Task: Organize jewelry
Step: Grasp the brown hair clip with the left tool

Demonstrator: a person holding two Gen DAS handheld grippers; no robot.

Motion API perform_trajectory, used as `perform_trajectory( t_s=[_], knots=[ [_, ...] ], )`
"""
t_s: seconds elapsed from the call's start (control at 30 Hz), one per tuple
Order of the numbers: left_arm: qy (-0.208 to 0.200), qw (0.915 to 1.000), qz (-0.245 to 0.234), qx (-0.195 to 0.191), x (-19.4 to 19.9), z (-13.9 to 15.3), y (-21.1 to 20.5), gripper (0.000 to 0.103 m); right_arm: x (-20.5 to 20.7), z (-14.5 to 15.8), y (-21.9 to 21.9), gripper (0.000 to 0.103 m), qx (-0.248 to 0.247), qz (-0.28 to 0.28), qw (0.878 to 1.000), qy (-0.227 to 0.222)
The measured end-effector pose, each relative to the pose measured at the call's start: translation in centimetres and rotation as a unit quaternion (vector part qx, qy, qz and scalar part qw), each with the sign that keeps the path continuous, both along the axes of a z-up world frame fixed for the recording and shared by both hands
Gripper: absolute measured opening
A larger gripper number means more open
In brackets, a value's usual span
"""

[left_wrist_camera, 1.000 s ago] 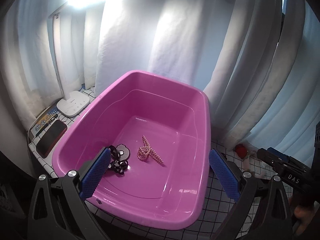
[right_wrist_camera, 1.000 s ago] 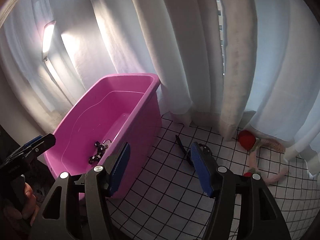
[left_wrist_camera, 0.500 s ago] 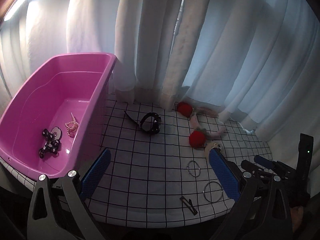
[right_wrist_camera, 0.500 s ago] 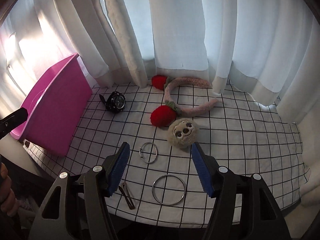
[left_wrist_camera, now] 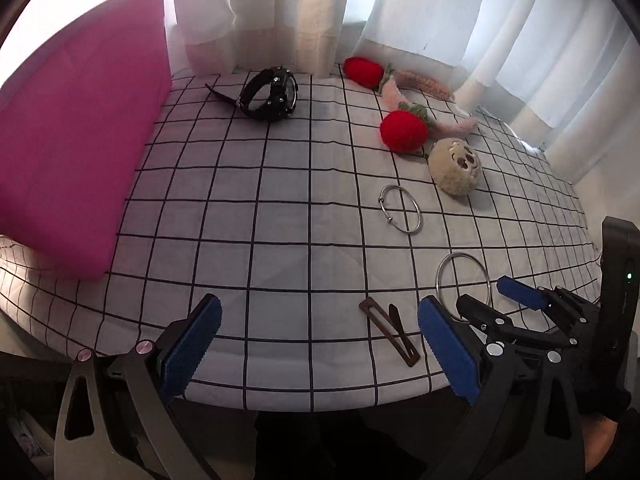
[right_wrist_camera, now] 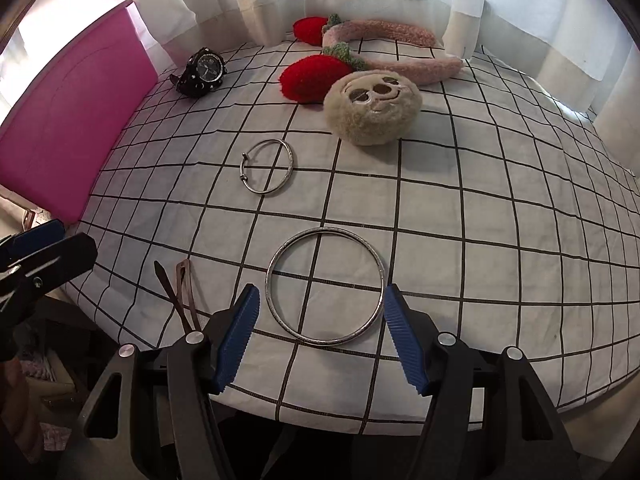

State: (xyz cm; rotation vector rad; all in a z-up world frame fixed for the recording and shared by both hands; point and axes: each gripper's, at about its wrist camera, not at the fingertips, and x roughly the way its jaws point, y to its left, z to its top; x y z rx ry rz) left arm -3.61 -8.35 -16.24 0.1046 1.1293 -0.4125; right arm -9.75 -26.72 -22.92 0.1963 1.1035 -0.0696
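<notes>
Right in front, right wrist view: the big ring (right_wrist_camera: 325, 286) lies flat on the bench (right_wrist_camera: 460, 220), just ahead of the right hand-held gripper (right_wrist_camera: 322, 336).
Right hand-held gripper: its two blue pads (right_wrist_camera: 404, 342) are wide apart and hold nothing. The near edge of the big ring sits between them. I think a short push forward and down would put one pad inside the ring and one outside.
Shape of the ring: round, so no long side to line up with.
Other things, right wrist view: the small ring (right_wrist_camera: 267, 166) lies farther off, a bit to the left. The brown clip (right_wrist_camera: 180, 294) lies just left of the left pad, its long side pointing away from the camera. The watch (right_wrist_camera: 202, 73) sits near the pink tub (right_wrist_camera: 76, 128). The furry face (right_wrist_camera: 372, 108) and the strawberry band (right_wrist_camera: 384, 50) are at the back.
Left wrist view: the left hand-held gripper (left_wrist_camera: 318, 348) is also wide apart and holds nothing. The clip (left_wrist_camera: 390, 330) lies between its pads, nearer the right one.
Which hand is nearer: the right one for the big ring (left_wrist_camera: 463, 280), the left one for the clip.
Only the left view shows: the right hand-held gripper (left_wrist_camera: 502, 300) from the side, its tips at the ring's near edge. I cannot tell if they touch it.
Only the right view shows: the whole big ring, and the watch face.
Tub: neither view shows inside it.
</notes>
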Motion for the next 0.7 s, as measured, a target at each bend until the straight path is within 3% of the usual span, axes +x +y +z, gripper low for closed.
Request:
perform_trajectory(
  t_s=[0.2,0.33,0.53,0.7],
  knots=[
    [0.003,0.9999,0.003,0.01,-0.9,-1.7,-0.4,0.097,0.5,-0.9,0.7,0.066,-0.015,0.023,1.0,0.001],
    [0.002,0.9999,0.001,0.017,-1.4,-2.4,-1.0,0.097,1.1,-1.5,1.4,0.07,-0.08,0.035,0.996,0.002],
    [0.006,0.9998,-0.008,0.016,-1.9,-3.3,-2.5,0.097,0.8,-1.8,-0.5,0.077,-0.066,0.02,0.998,-0.008],
    [0.035,0.9993,-0.011,0.003,-1.9,-4.4,-4.1,0.097,0.7,-1.7,-2.7,0.078,-0.064,0.001,0.998,-0.009]
  ],
)
